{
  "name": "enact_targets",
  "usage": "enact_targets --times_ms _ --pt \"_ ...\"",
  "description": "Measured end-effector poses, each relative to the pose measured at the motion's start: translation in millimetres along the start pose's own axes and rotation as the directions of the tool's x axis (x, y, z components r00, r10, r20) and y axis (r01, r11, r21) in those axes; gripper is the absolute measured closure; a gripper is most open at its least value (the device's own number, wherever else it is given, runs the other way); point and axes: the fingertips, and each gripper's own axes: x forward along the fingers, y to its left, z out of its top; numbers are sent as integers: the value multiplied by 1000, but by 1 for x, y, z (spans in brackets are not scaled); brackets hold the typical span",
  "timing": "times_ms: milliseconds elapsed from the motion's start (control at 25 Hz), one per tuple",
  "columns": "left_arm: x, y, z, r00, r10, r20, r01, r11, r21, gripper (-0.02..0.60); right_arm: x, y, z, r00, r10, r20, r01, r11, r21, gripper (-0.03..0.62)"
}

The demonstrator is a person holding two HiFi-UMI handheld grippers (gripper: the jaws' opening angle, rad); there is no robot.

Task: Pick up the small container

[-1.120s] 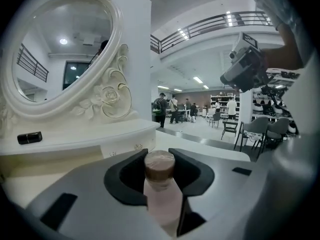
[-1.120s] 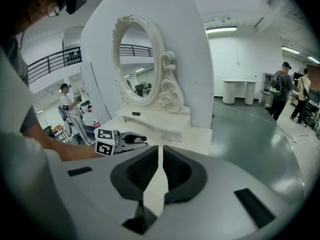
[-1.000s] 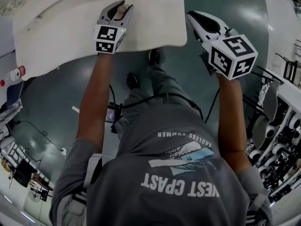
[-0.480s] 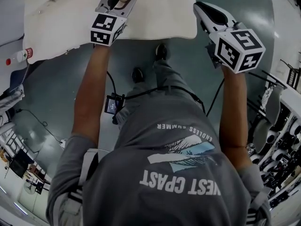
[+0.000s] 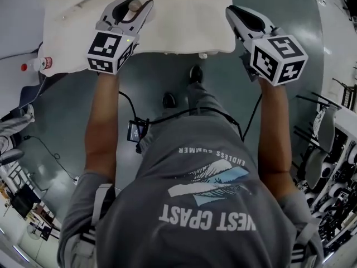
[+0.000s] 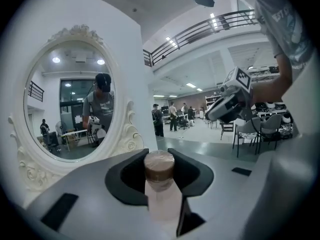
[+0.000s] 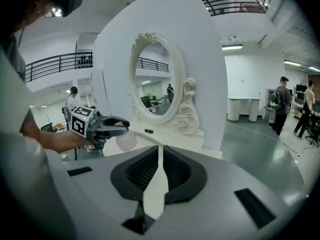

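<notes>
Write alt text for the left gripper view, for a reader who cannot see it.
The left gripper clamps a small container, pale with a brown cap. Behind it stands an ornate white oval mirror at left; the right gripper is held up at right.

The person is wearing a grey T-shirt with white lettering and a pale wing print, plus dark shoes. A black cable is trailing from a small box at the waist. The left gripper and right gripper are carrying black-and-white marker cubes.
</notes>
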Motion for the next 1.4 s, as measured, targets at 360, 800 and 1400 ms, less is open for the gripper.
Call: enact_targets --times_ms 360,800,1400 --pt "-63 10 53 998 17 59 -22 997 78 451 -3 32 45 995 -6 104 12 998 -62 562" --pt "-136 13 89 995 51 89 -62 991 120 451 -19 80 93 980 41 194 -10 987 -160 565" --pt "-208 18 102 986 111 124 -130 979 156 451 -25 134 120 973 90 213 -24 955 -294 569"
